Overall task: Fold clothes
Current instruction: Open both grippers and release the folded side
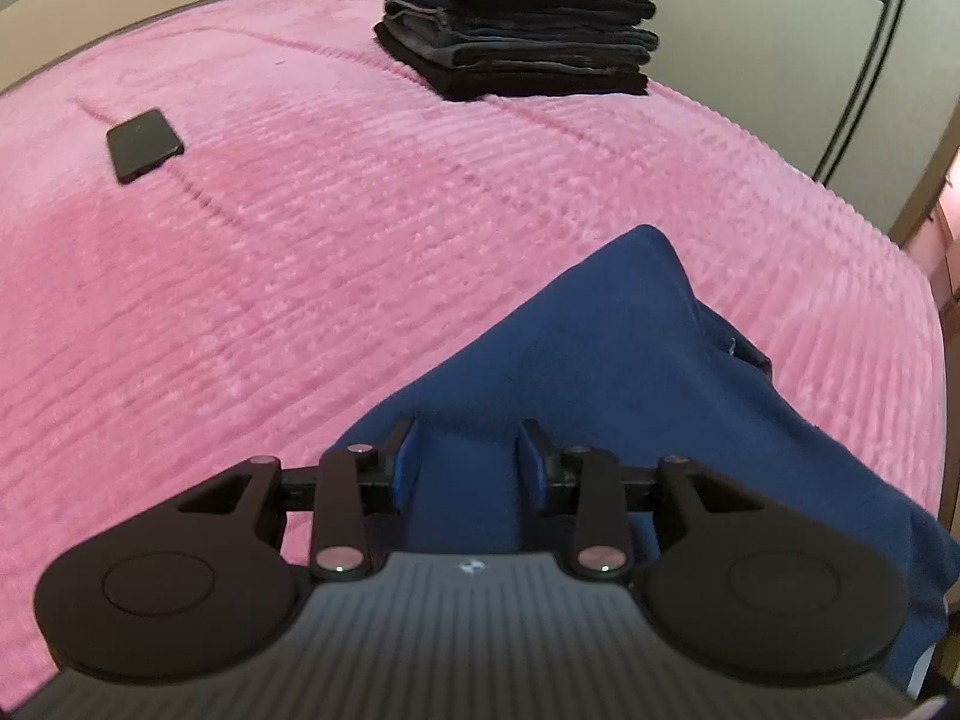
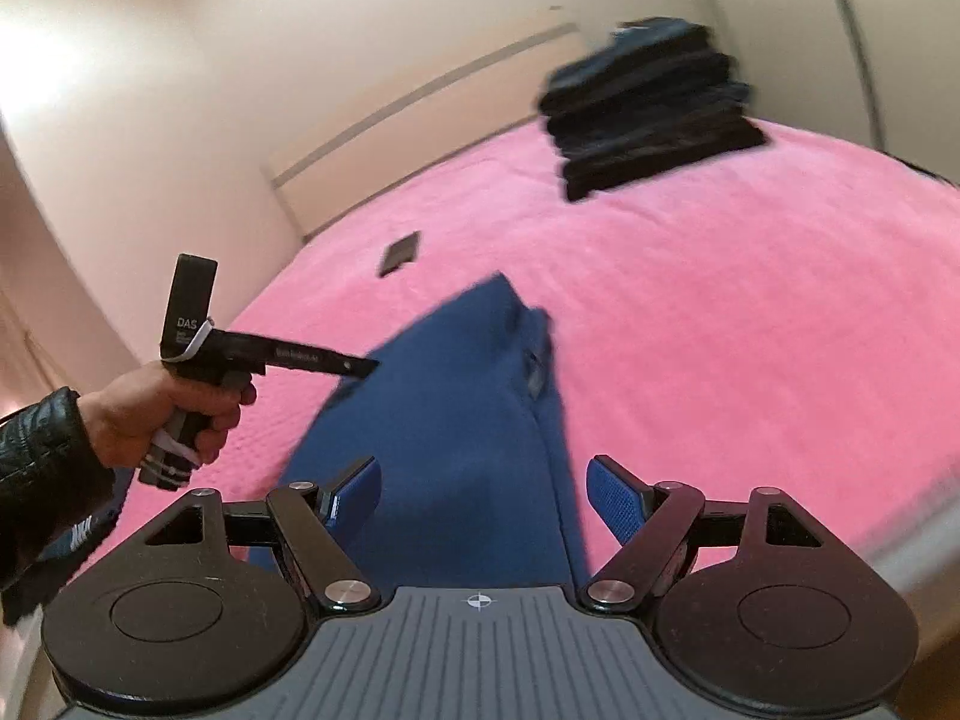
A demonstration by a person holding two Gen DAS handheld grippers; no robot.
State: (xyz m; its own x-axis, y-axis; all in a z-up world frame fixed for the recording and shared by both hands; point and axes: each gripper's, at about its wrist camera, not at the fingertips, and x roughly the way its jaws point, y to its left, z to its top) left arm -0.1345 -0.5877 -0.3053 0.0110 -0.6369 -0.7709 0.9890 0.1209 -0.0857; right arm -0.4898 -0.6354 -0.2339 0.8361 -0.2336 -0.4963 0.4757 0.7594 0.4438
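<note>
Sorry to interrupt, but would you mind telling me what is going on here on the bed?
A person is folding laundry with a handheld tool in each hand. A blue garment lies on the pink bedspread, and both the left tool and the right tool are open over its near end, neither gripping yet. A stack of dark folded clothes sits at the far side, with a phone lying nearby.

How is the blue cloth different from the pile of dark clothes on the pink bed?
The blue cloth is one loose piece, not folded neatly; the pile of dark clothes is many pieces folded and stacked. The blue cloth is bright blue and lies near the grippers; the pile is mostly black and sits at the far side. Both rest on the pink bed cover.
</note>
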